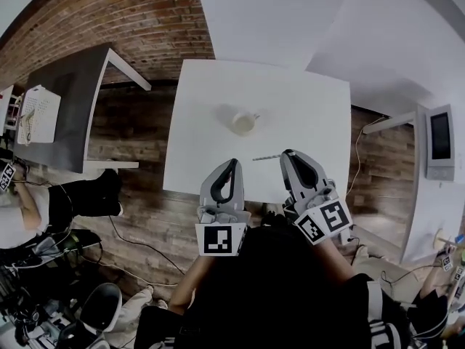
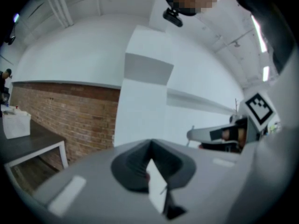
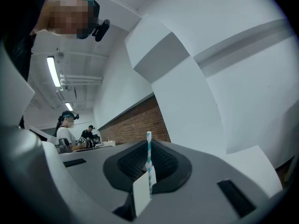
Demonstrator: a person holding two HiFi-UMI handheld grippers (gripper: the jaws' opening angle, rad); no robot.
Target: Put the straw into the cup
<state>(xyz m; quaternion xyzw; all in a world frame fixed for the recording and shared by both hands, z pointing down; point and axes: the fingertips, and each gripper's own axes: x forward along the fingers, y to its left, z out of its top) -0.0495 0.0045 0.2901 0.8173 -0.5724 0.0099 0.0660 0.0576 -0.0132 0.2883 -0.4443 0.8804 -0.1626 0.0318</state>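
One step in hand: carrying. Straw (image 1: 267, 157) pinched between closed jaws of right gripper (image 1: 288, 154), over the near edge of the table (image 1: 309, 97). Left gripper (image 1: 233, 163) beside it, jaws together on nothing. Cup (image 1: 244, 122) upright near table centre, apart from straw. Next, probably: tip straw upright, align over cup mouth, lower, release.

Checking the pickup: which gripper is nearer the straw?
Right. The right gripper is shut on the straw; the left gripper is apart from it, beyond the straw's free end, shut and empty.
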